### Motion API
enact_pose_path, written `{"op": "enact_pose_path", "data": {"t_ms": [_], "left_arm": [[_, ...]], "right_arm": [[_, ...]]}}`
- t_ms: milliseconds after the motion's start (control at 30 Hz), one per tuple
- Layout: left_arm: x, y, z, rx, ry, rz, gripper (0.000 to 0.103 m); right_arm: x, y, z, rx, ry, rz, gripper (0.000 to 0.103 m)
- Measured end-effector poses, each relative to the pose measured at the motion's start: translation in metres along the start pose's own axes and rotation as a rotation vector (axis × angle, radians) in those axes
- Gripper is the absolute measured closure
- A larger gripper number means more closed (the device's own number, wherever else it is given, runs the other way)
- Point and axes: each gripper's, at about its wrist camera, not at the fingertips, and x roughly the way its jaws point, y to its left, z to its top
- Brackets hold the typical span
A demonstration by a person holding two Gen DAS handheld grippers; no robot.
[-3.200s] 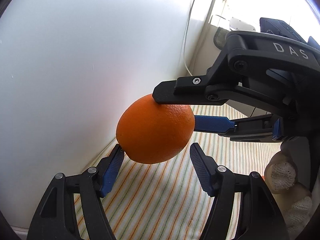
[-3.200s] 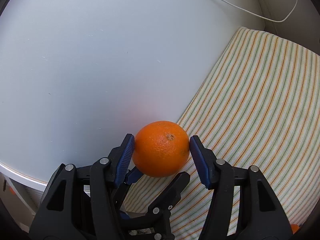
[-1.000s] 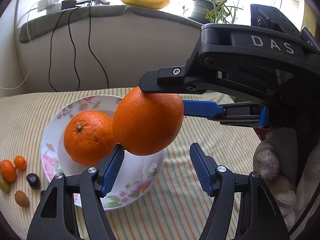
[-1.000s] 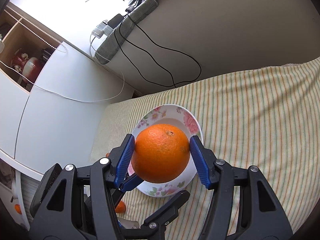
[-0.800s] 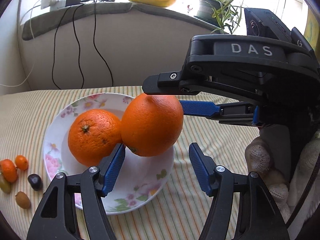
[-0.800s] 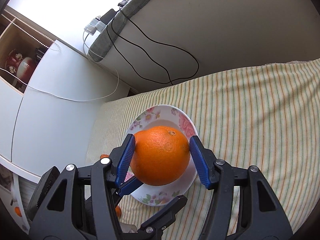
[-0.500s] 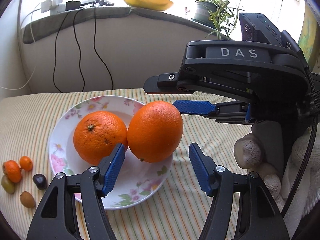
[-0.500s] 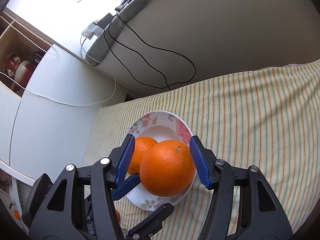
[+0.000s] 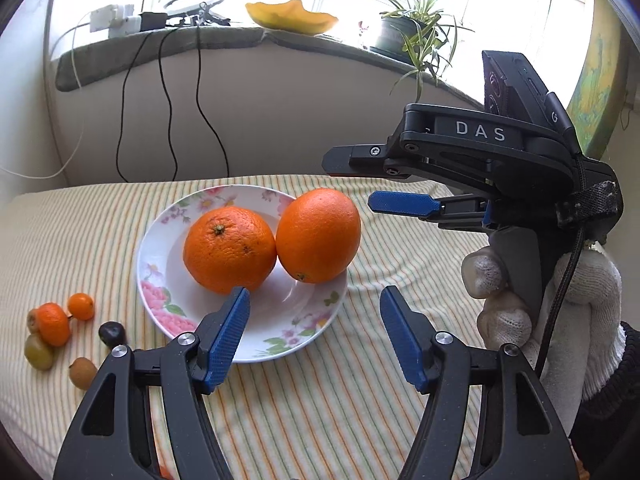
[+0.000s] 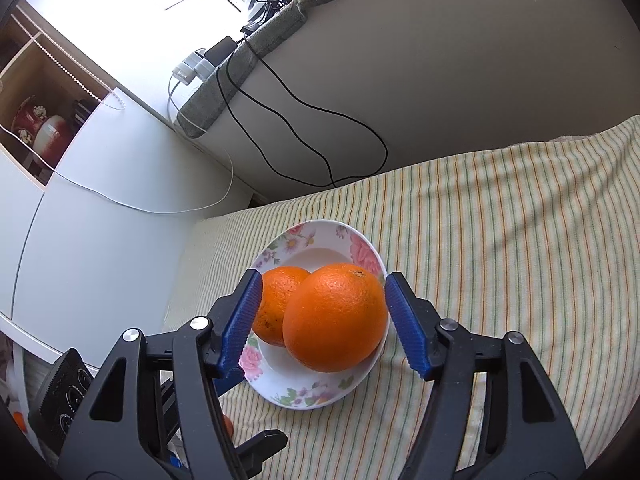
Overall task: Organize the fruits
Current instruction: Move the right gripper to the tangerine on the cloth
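Observation:
Two oranges sit side by side on a white floral plate (image 9: 288,320) on the striped cloth. The right orange (image 9: 318,236) leans on the left orange (image 9: 229,249). My right gripper (image 9: 360,182) is open, to the right of and apart from the right orange. In the right wrist view the plate (image 10: 280,388) lies beyond the open right gripper (image 10: 322,322), with the near orange (image 10: 335,322) seen between its pads and the other orange (image 10: 276,300) behind. My left gripper (image 9: 314,338) is open and empty over the plate's near rim.
Several small fruits lie on the cloth left of the plate: a small orange one (image 9: 81,306), a dark one (image 9: 112,332), a green one (image 9: 38,346). A wall with hanging black cables (image 9: 200,92) rises behind. A white cabinet (image 10: 88,200) stands at the left.
My right gripper carried the orange from beside the white cabinet to the plate, set it down against the other orange, opened and drew back. My left gripper pulled back a little.

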Motion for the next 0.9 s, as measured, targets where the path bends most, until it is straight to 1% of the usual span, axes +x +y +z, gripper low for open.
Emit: {"op": "enact_pose_path", "data": {"t_ms": [67, 100, 200, 267, 300, 333, 500, 633, 733, 800, 867, 900], "left_arm": [[-0.006, 0.006, -0.003, -0.012, -0.002, -0.01, 0.033], [-0.008, 0.009, -0.005, -0.02, 0.002, -0.017, 0.031], [-0.013, 0.016, -0.012, -0.016, 0.017, -0.023, 0.03], [-0.02, 0.023, -0.017, -0.017, 0.012, -0.008, 0.03], [-0.024, 0.027, -0.02, -0.018, 0.008, -0.004, 0.03], [-0.028, 0.031, -0.022, -0.016, 0.006, 0.004, 0.03], [-0.053, 0.062, -0.033, -0.048, -0.04, 0.072, 0.03], [-0.071, 0.09, -0.042, -0.065, -0.07, 0.144, 0.03], [-0.079, 0.116, -0.048, -0.109, -0.076, 0.171, 0.031], [-0.082, 0.133, -0.053, -0.145, -0.076, 0.181, 0.032], [-0.084, 0.149, -0.058, -0.174, -0.073, 0.19, 0.035], [-0.085, 0.155, -0.06, -0.184, -0.07, 0.196, 0.039]], "right_arm": [[-0.007, 0.005, -0.006, -0.029, -0.023, -0.011, 0.026], [-0.011, 0.008, -0.009, -0.043, -0.036, -0.02, 0.025], [-0.02, 0.017, -0.019, -0.074, -0.063, -0.045, 0.023], [-0.026, 0.025, -0.028, -0.103, -0.082, -0.056, 0.021], [-0.029, 0.03, -0.033, -0.124, -0.092, -0.065, 0.016], [-0.032, 0.035, -0.039, -0.144, -0.105, -0.08, 0.013], [-0.042, 0.06, -0.071, -0.262, -0.161, -0.152, 0.011], [-0.045, 0.081, -0.096, -0.322, -0.185, -0.131, 0.011], [-0.043, 0.097, -0.112, -0.348, -0.188, -0.104, 0.011], [-0.039, 0.107, -0.119, -0.352, -0.175, -0.075, 0.011], [-0.034, 0.118, -0.127, -0.362, -0.157, -0.047, 0.012], [-0.031, 0.123, -0.133, -0.374, -0.15, -0.038, 0.012]]}}
